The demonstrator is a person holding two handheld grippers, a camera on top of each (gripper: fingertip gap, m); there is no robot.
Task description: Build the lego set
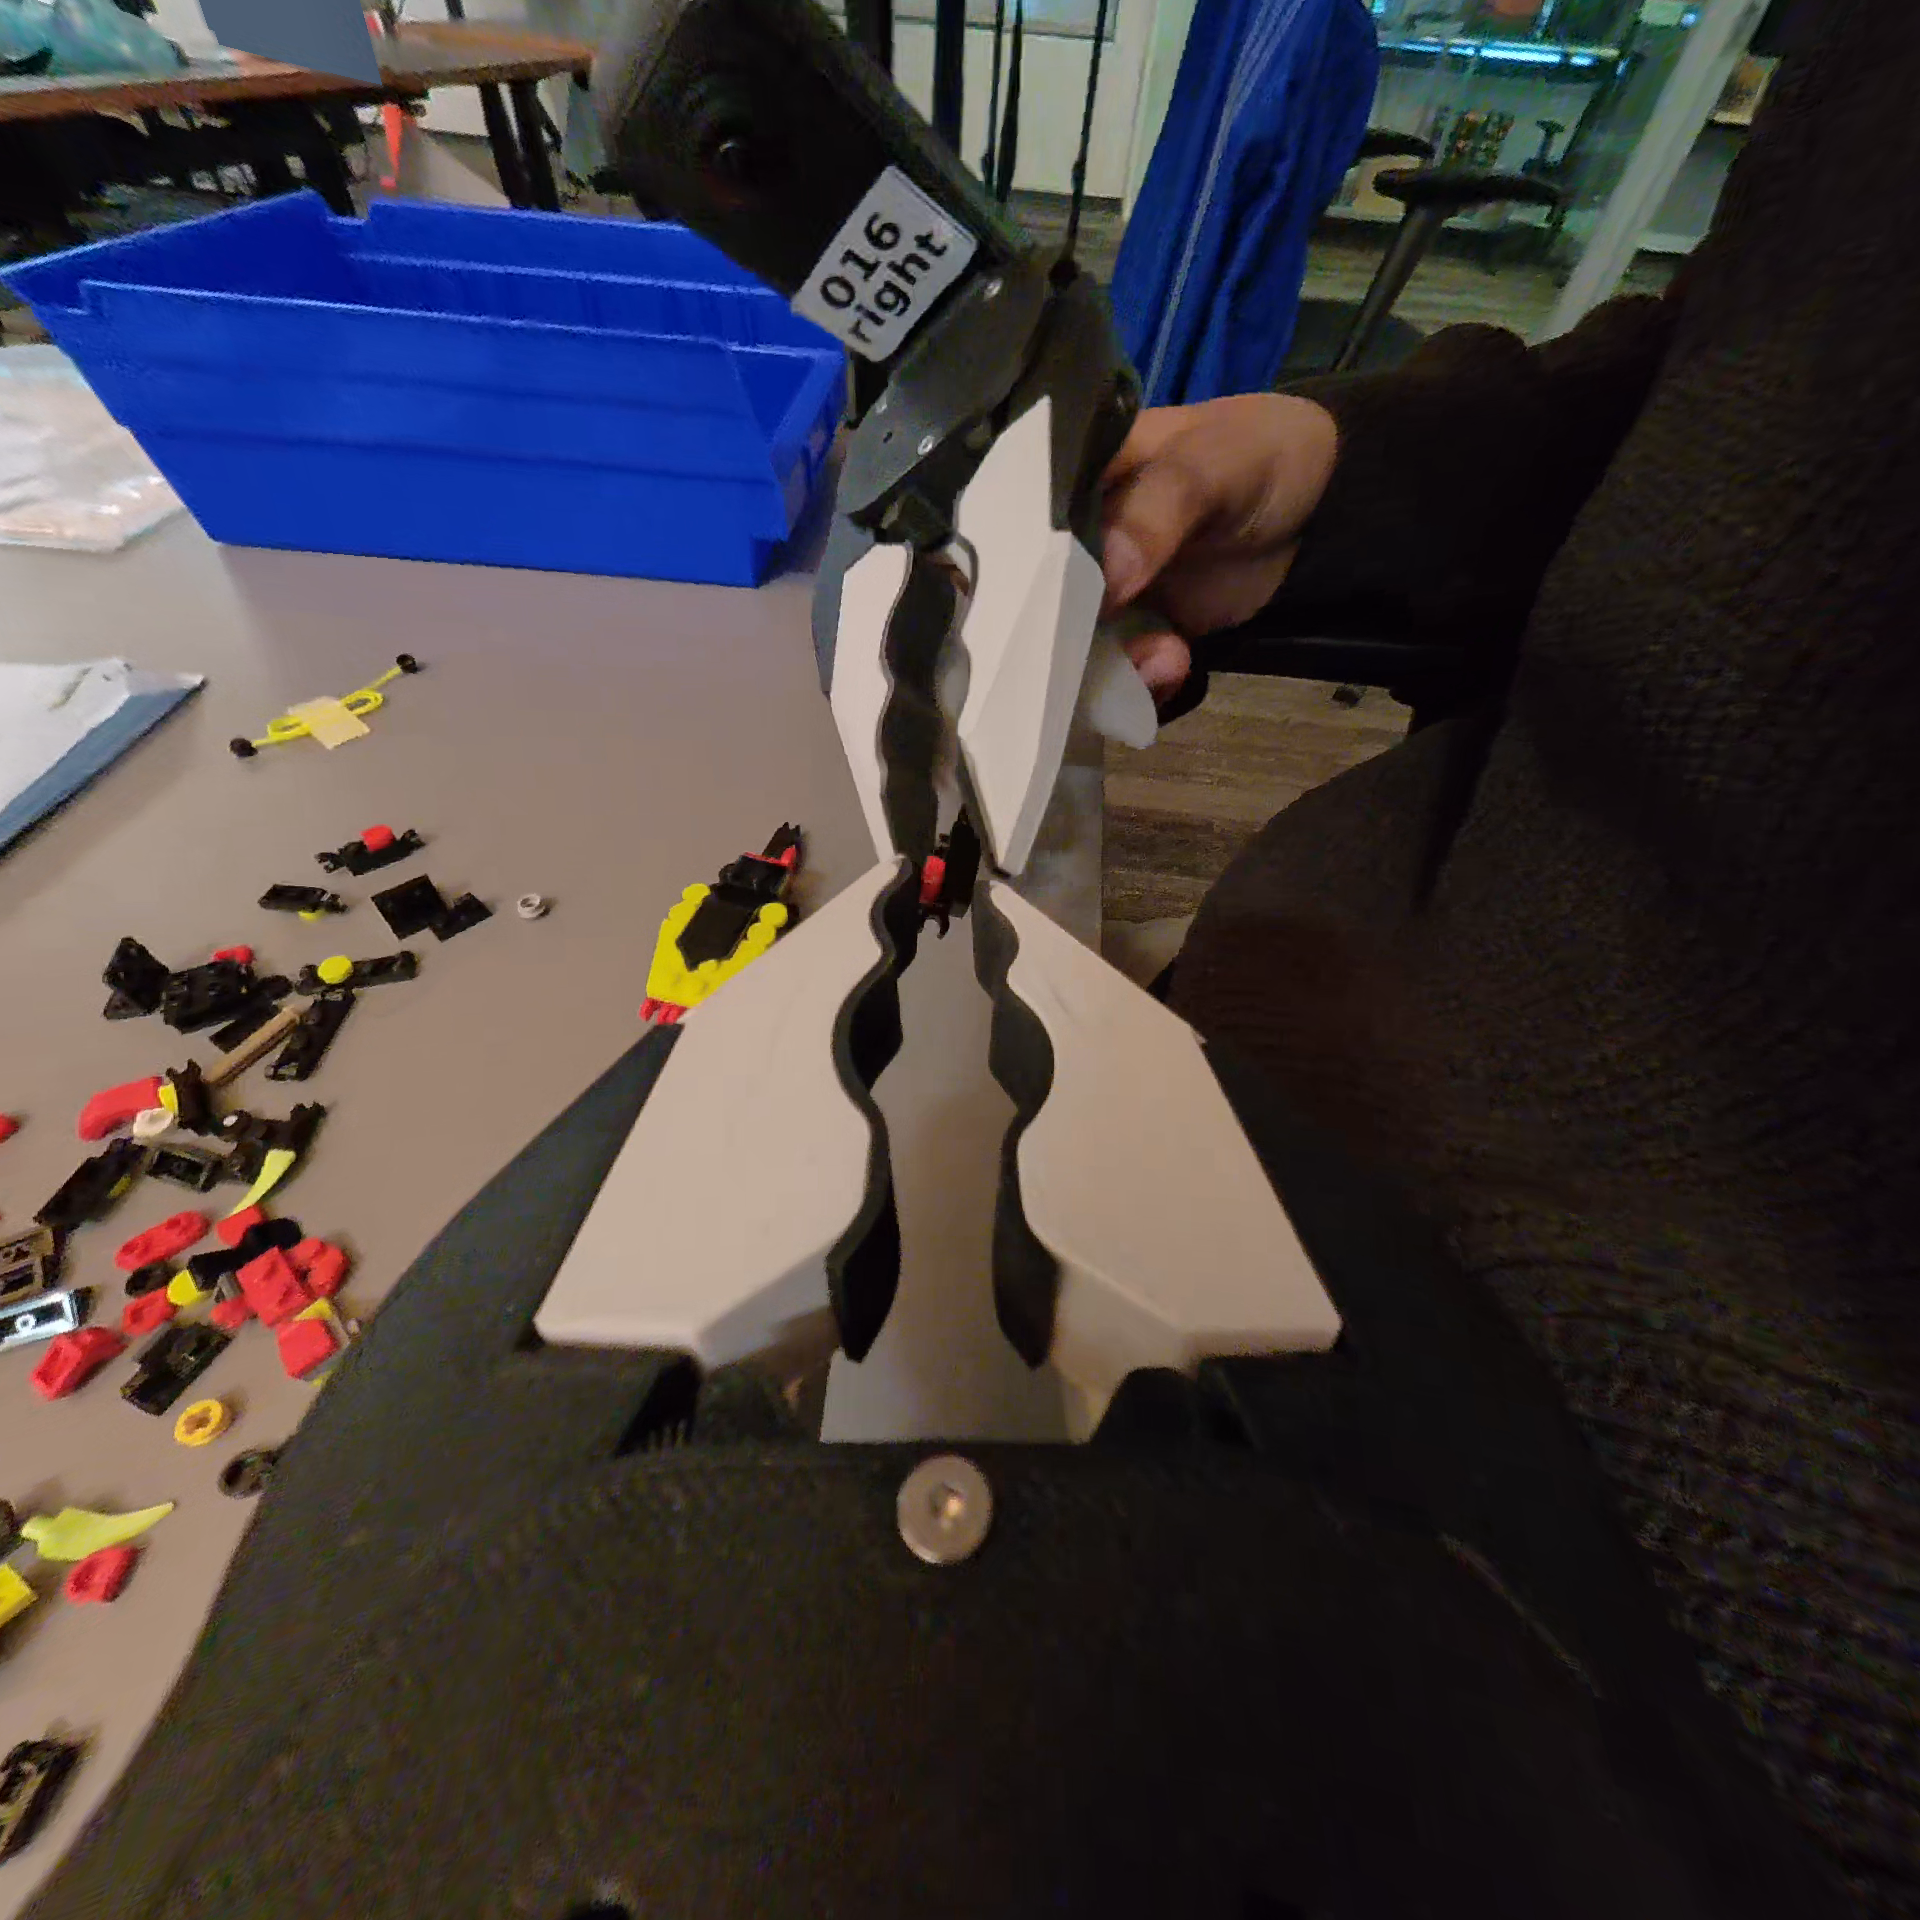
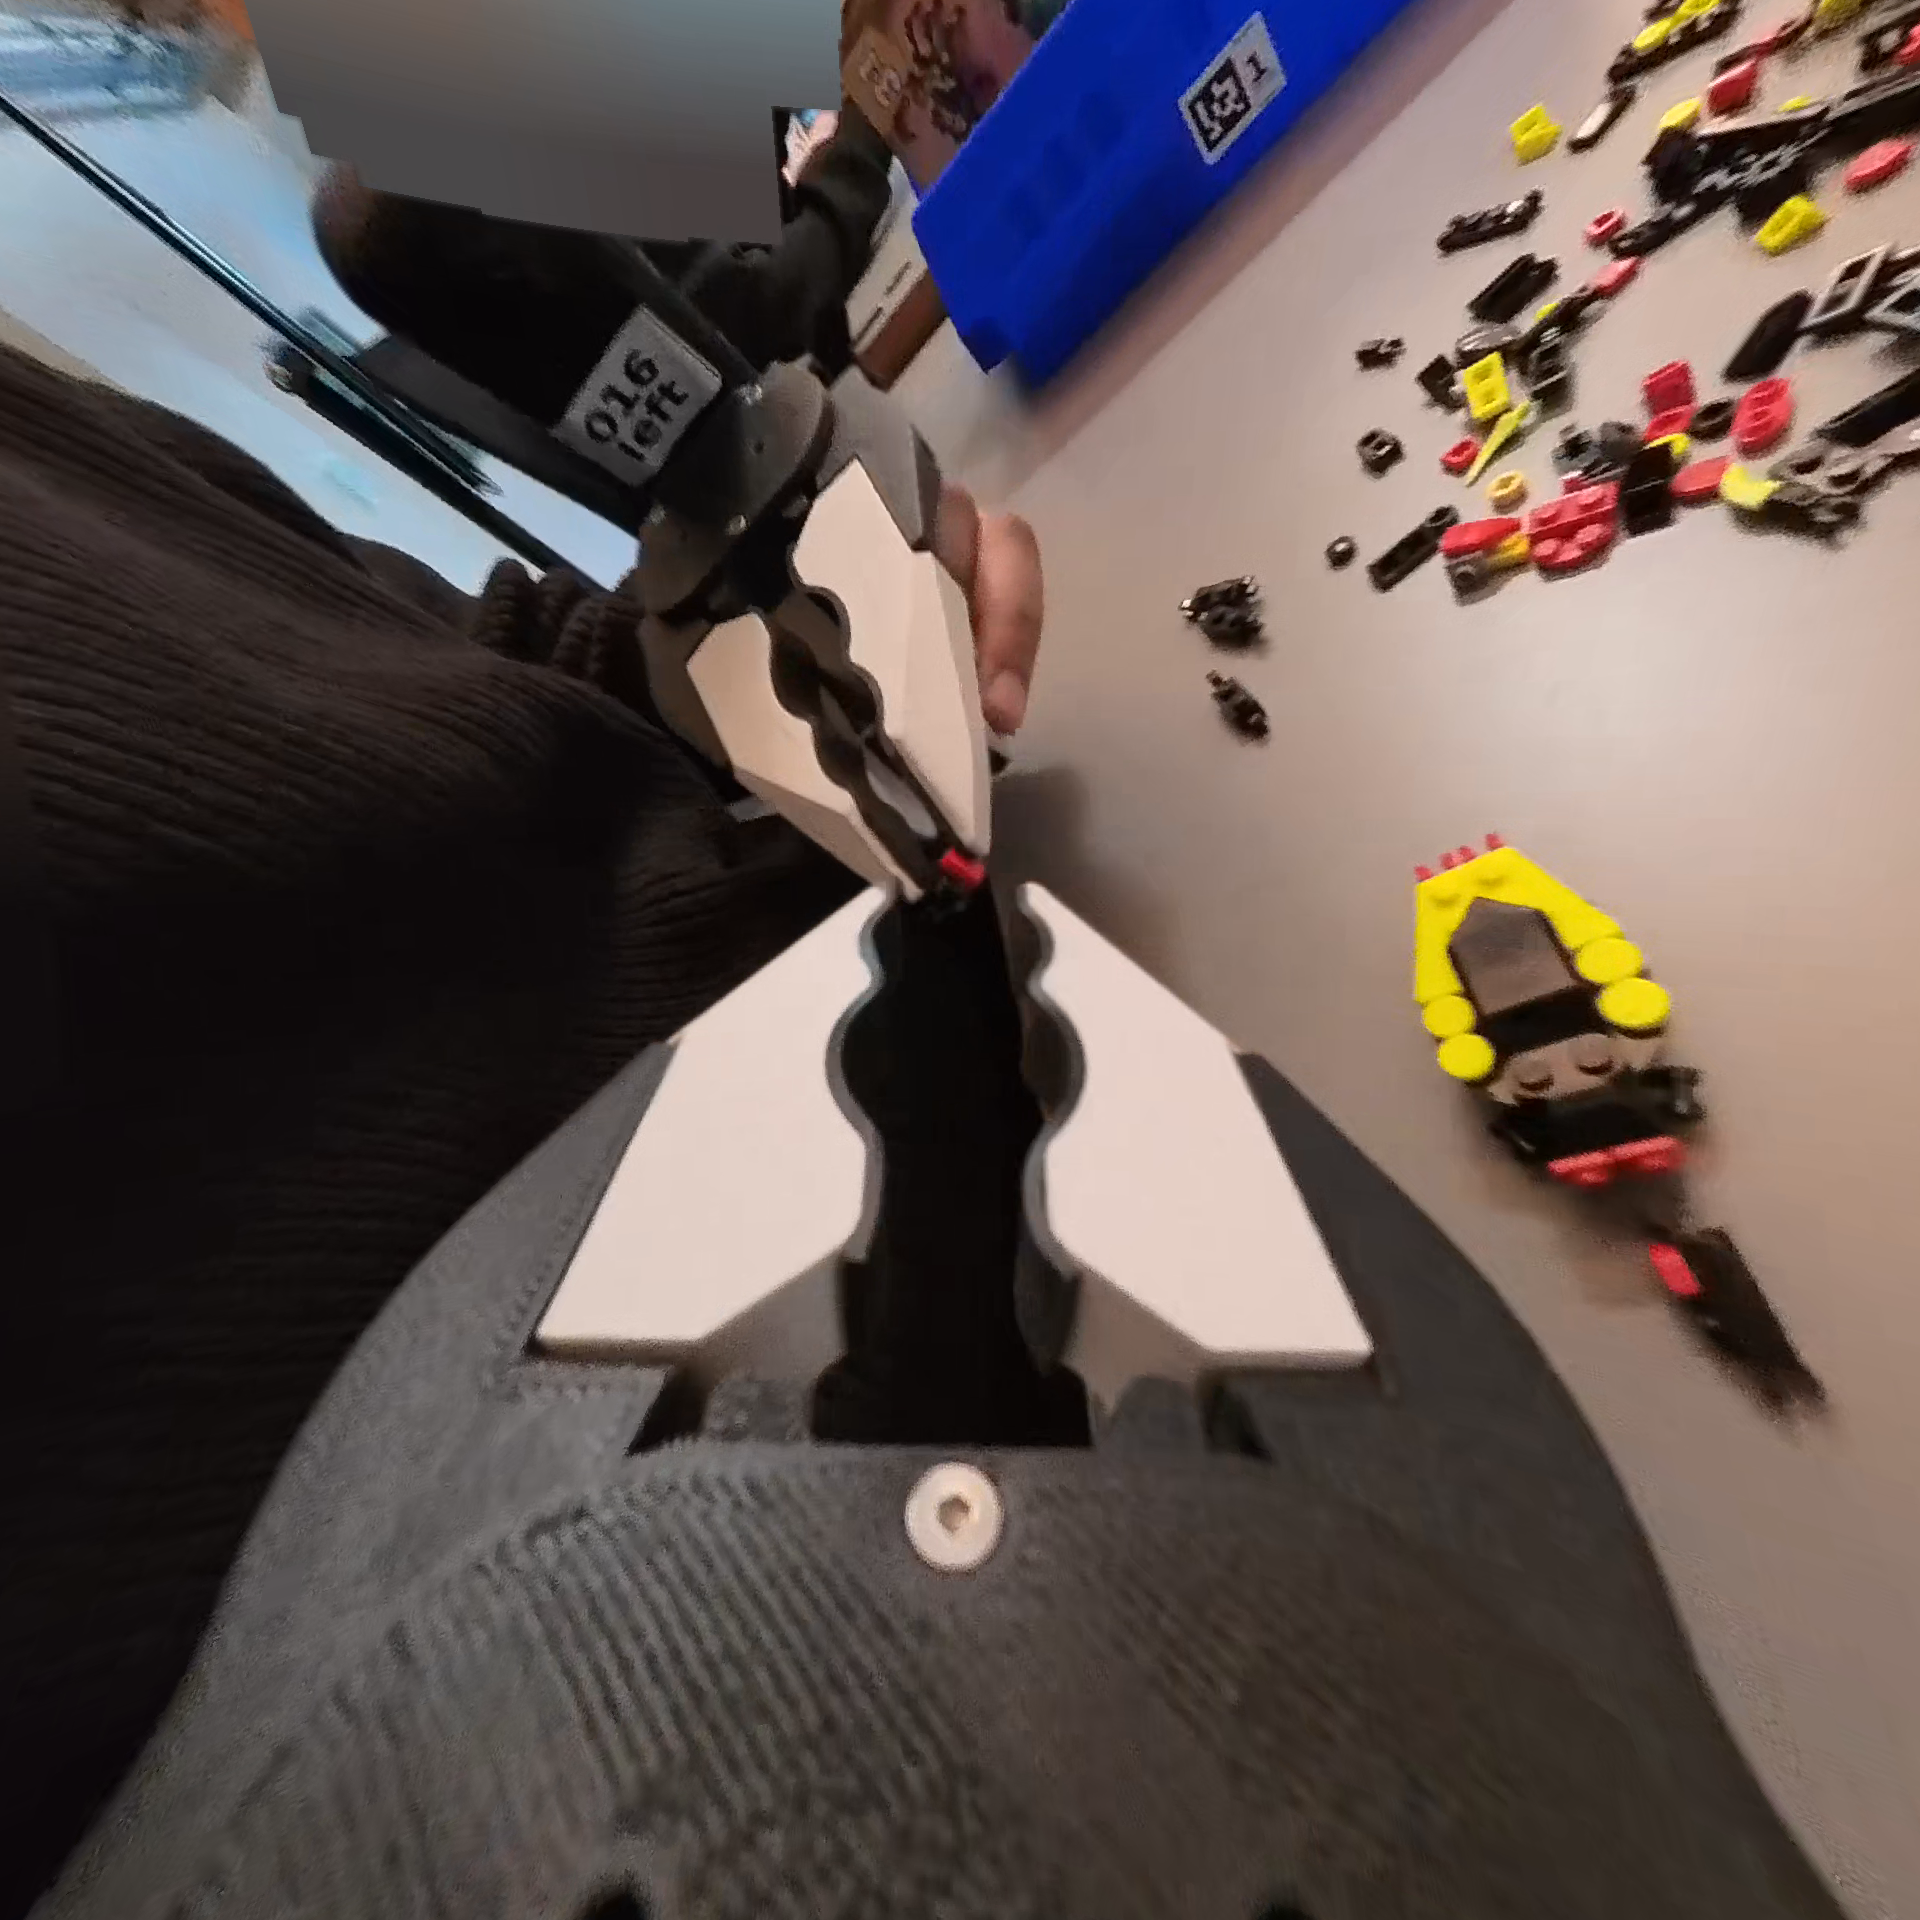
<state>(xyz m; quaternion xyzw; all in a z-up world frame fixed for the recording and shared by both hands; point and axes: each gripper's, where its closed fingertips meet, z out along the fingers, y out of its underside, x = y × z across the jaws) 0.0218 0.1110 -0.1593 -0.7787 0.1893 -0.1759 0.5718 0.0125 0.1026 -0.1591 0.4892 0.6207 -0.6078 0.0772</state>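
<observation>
We see loose bricks (image 1: 208, 1247) strewn on the counter (image 1: 582, 727) at left and a yellow-black model (image 1: 717, 940) beside them. At centre, the left hand-held gripper (image 1: 940, 883) clamps a small black-and-red piece (image 1: 943, 878) above the counter edge. The right hand-held gripper (image 2: 951, 899) meets it tip to tip, fingers narrowly apart about the same piece; we cannot tell whether they press.

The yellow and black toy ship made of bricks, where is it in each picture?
Left wrist view: the yellow and black brick ship lies on the grey table, just left of centre, beside the near gripper's left finger.
Right wrist view: it lies right of centre on the table, right of the near gripper's fingers.
Shared landmark: the blue bin, upper left in the left wrist view, top centre in the right wrist view.
</observation>
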